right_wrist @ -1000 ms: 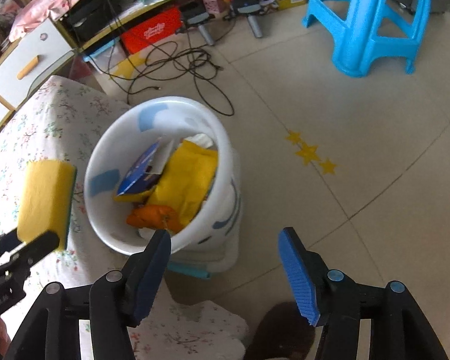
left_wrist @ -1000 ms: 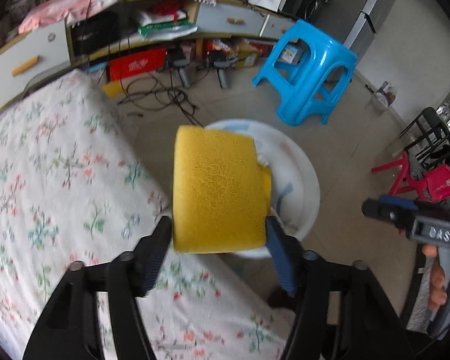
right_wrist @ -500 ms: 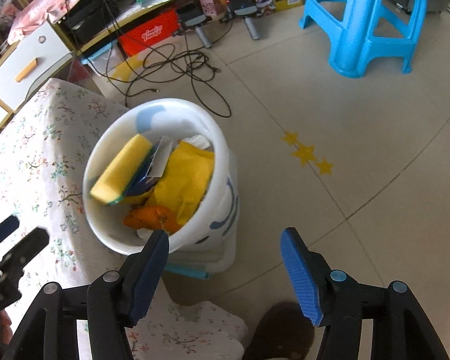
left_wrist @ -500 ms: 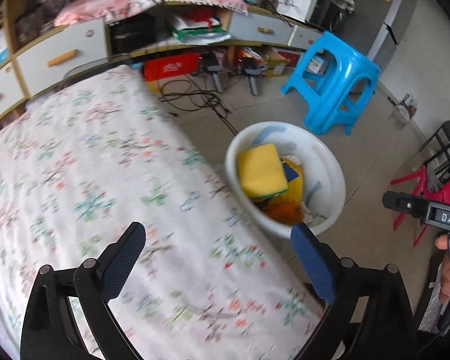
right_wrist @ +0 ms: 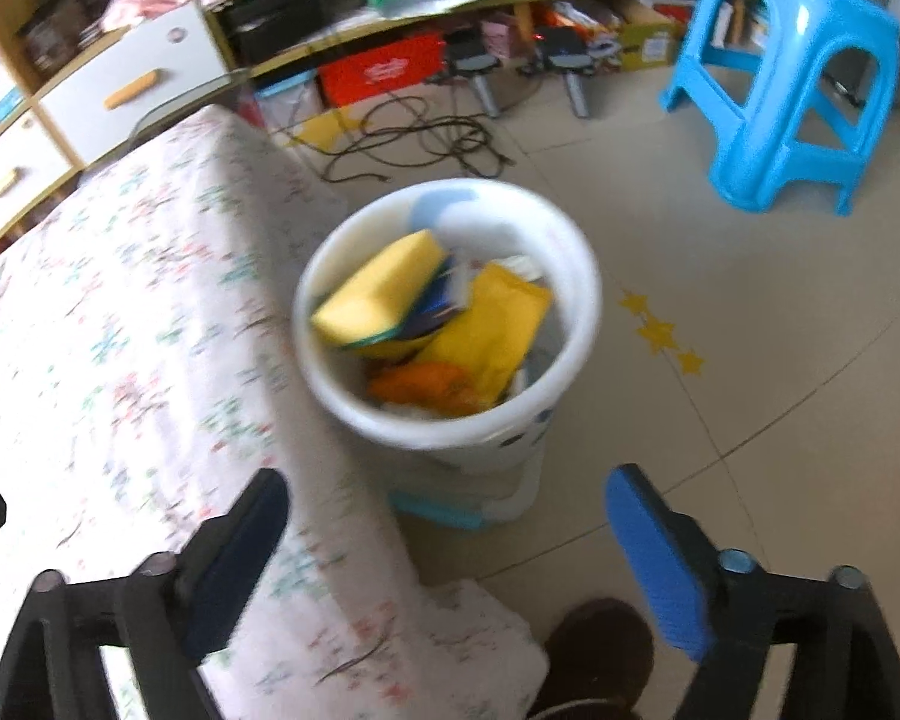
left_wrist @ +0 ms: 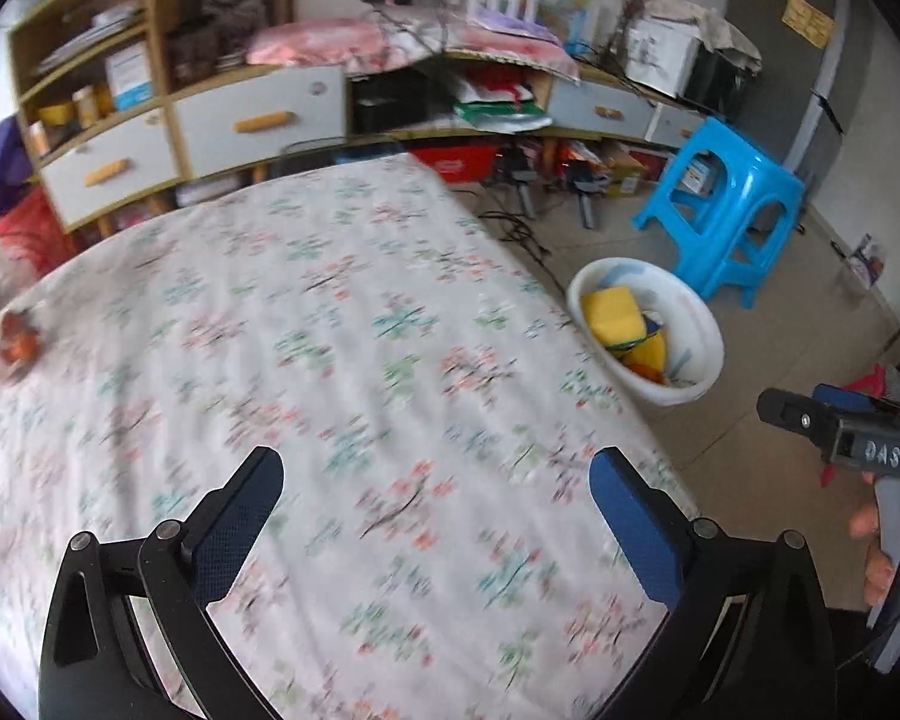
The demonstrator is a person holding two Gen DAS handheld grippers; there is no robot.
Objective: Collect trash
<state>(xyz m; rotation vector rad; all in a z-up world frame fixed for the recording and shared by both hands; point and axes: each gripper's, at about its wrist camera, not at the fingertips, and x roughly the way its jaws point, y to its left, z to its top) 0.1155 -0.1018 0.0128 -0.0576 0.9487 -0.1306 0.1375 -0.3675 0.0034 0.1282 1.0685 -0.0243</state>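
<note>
A white trash bucket [right_wrist: 570, 234] stands on the floor beside the table; it also shows in the left wrist view [left_wrist: 705, 324]. In it lie a yellow sponge [right_wrist: 384, 288], which also shows in the left wrist view [left_wrist: 612, 312], a yellow wrapper [right_wrist: 498, 324] and orange scraps [right_wrist: 426, 387]. My left gripper [left_wrist: 432, 510] is open and empty above the floral tablecloth [left_wrist: 306, 360]. My right gripper [right_wrist: 444, 546] is open and empty, over the table's edge in front of the bucket. The right gripper's body shows in the left wrist view [left_wrist: 858, 450].
A blue plastic stool [right_wrist: 792, 78] stands on the floor past the bucket. Black cables [right_wrist: 420, 138] lie on the floor by low cabinets [left_wrist: 210, 126]. A small orange item [left_wrist: 18, 342] sits blurred at the table's far left. A brown shoe [right_wrist: 594, 654] is below the right gripper.
My left gripper opened and dropped the yellow sponge into the bucket, then drew back over the table. My right gripper shifted left and back slightly.
</note>
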